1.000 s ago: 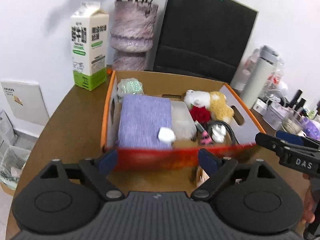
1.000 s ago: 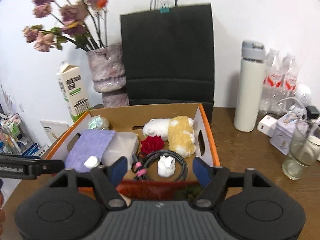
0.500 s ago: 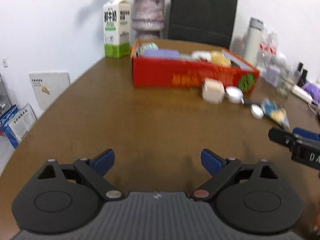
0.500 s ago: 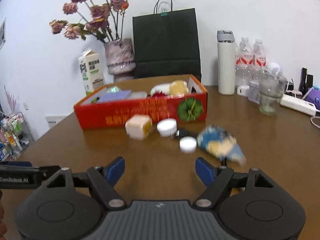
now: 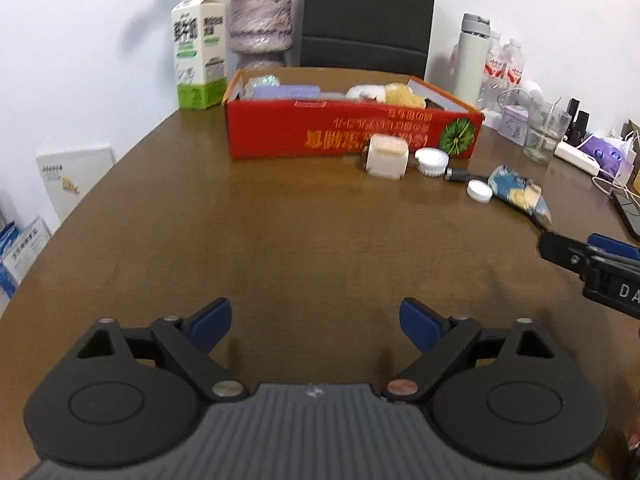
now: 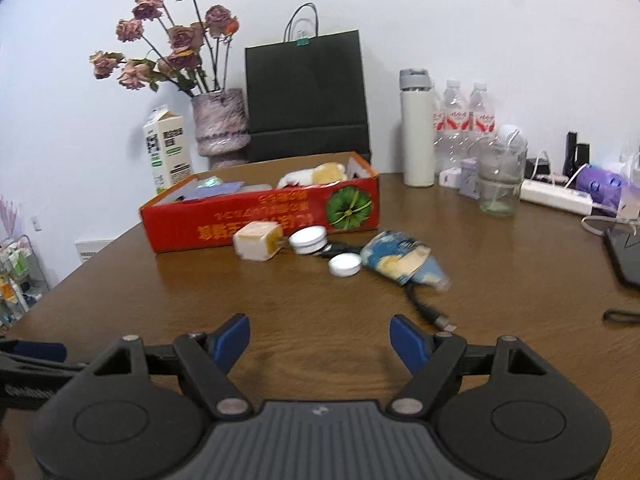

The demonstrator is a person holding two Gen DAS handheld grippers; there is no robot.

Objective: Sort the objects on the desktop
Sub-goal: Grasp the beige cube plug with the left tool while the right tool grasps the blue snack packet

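A red cardboard box (image 5: 352, 136) (image 6: 260, 220) holding a purple cloth, plush toys and other bits stands far across the brown table. In front of it lie a white cube charger (image 5: 386, 156) (image 6: 258, 242), a white round jar (image 6: 308, 240), a small white cap (image 6: 345, 265), a blue-and-yellow snack packet (image 5: 518, 194) (image 6: 400, 260) and a black cable (image 6: 426, 308). My left gripper (image 5: 316, 316) hovers over bare table well short of them, jaws wide and closing slightly, nothing between them. My right gripper (image 6: 320, 334) is open and empty, nearest the cable.
Behind the box stand a milk carton (image 5: 199, 48), a vase of dried flowers (image 6: 220, 124) and a black paper bag (image 6: 308, 96). To the right are a white flask (image 6: 417, 128), water bottles, a glass (image 6: 497, 184), a power strip (image 6: 556, 198) and a dark device (image 6: 624, 252).
Both grippers have drawn back from over the box and sunk toward the table. The box now sits far ahead, and the loose items in front of it have come into view.
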